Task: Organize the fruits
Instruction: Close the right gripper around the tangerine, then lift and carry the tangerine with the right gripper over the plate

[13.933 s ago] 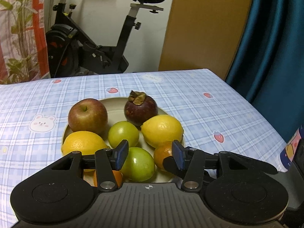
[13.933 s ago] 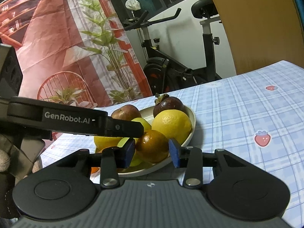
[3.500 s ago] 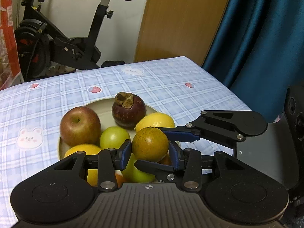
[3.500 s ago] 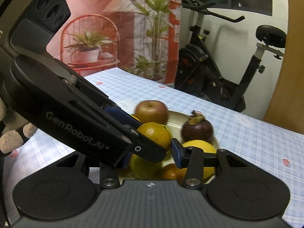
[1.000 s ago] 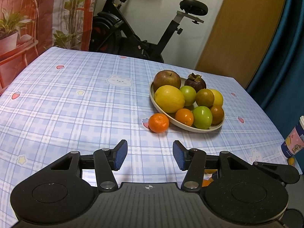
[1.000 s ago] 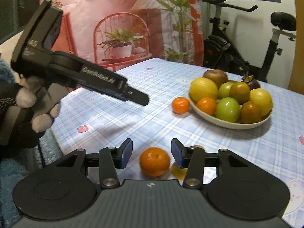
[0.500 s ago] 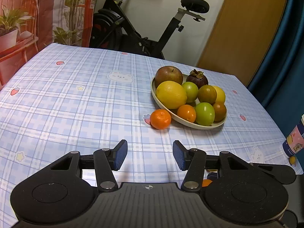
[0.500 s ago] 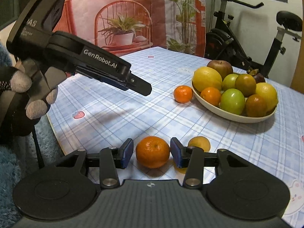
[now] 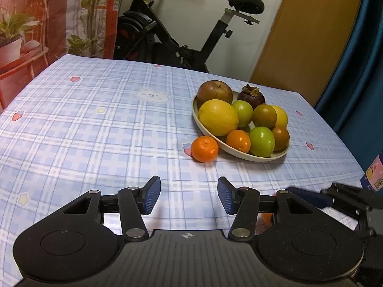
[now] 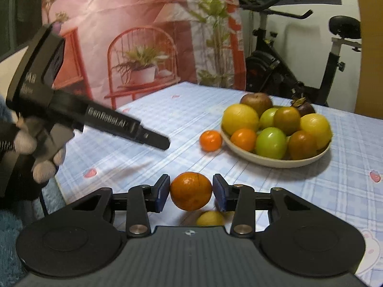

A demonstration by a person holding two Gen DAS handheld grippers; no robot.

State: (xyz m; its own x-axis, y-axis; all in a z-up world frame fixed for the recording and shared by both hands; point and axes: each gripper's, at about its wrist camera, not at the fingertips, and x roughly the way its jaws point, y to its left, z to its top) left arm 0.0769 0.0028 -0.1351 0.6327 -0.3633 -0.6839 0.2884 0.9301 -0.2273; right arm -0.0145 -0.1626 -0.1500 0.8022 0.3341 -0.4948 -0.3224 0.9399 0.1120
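The small yellow fruit (image 10: 210,218) is half hidden behind the right tongs' body. A cup (image 9: 374,175) is cut off at the right edge.

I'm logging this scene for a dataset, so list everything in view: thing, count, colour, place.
Shallow round plate: one, cream, far right of table, heaped with fruit.
Fruit on plate: nine; red-brown apple, dark mangosteen, two yellow lemons, two green, two brownish, one orange.
Loose tangerine: one, orange, beside the plate.
Small yellowish fruit: one, on the table under the right gripper.
Checked tablecloth: pale blue.
Exercise bike: black, behind the table.
Left gripper: jaws open, empty.
Right gripper: jaws on an orange tangerine.
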